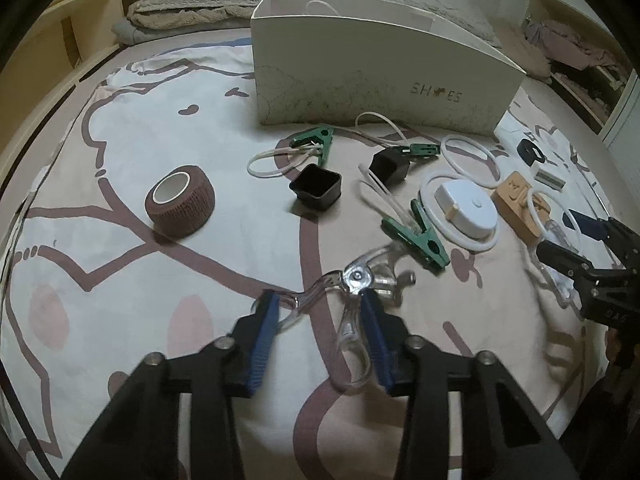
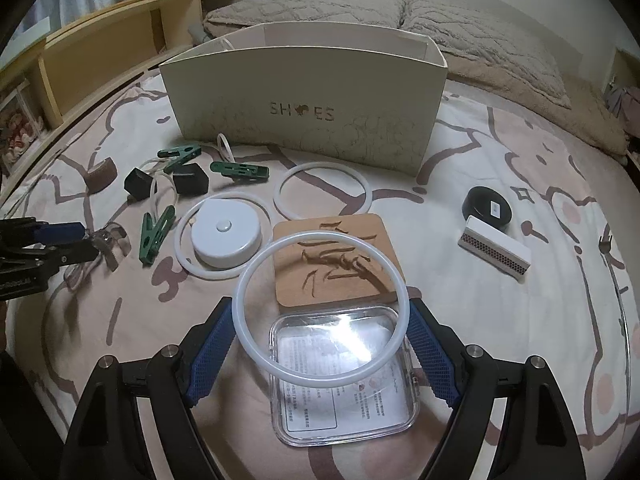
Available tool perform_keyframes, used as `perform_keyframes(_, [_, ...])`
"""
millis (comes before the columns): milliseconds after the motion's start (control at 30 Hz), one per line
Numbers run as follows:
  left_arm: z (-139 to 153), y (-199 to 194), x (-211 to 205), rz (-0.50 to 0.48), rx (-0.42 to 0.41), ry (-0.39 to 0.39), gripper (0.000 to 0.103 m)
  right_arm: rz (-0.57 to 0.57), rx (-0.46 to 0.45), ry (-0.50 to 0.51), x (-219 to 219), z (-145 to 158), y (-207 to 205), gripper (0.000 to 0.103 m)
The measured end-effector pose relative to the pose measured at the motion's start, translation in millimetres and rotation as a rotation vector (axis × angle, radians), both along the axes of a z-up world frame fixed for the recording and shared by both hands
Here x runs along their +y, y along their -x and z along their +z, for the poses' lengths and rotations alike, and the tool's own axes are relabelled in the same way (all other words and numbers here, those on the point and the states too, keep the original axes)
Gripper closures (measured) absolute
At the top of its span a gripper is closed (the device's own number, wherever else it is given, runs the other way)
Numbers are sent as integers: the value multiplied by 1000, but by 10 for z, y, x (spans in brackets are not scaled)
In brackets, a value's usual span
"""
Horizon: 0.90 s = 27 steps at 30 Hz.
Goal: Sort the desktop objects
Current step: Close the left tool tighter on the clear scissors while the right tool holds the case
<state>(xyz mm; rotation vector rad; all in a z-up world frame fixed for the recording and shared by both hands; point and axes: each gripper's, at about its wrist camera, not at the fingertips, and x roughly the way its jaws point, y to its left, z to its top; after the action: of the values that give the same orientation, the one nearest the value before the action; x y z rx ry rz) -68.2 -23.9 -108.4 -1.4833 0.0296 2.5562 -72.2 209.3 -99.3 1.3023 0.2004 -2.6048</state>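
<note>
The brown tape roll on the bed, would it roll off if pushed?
The tape roll lies flat, hole up, so a push would probably slide it, not roll it. Its crinkled wrap looks soft and grippy, likely snagging the sheet. It seems light and hollow.

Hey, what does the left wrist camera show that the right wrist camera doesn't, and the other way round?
Only the left wrist view: the brown bandage roll in full, and the clear clip pinched in the left gripper, seen close up.
Only the right wrist view: the clear box and its printed sheet, and the white ring held by the right gripper.
Both: the SHOES box, green clips, white round case and wooden board.
</note>
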Motion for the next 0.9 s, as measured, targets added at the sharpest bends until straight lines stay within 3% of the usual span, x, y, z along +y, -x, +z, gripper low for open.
perform_keyframes(267, [44,-24,-18,1,17,-15,71,-7,9,7,12,22,-3,19])
perform_keyframes(300, [54,-27,-21,1,21,-21,90,-8,10,8,12,24,-4,19])
perform_keyframes(333, [63,-25,-24,-4,19,-37,95,-8,12,9,14,26,-3,19])
perform_keyframes(900, [125,-44,-32,-3,42,-53,96,-23,40,39,46,104,-23,19])
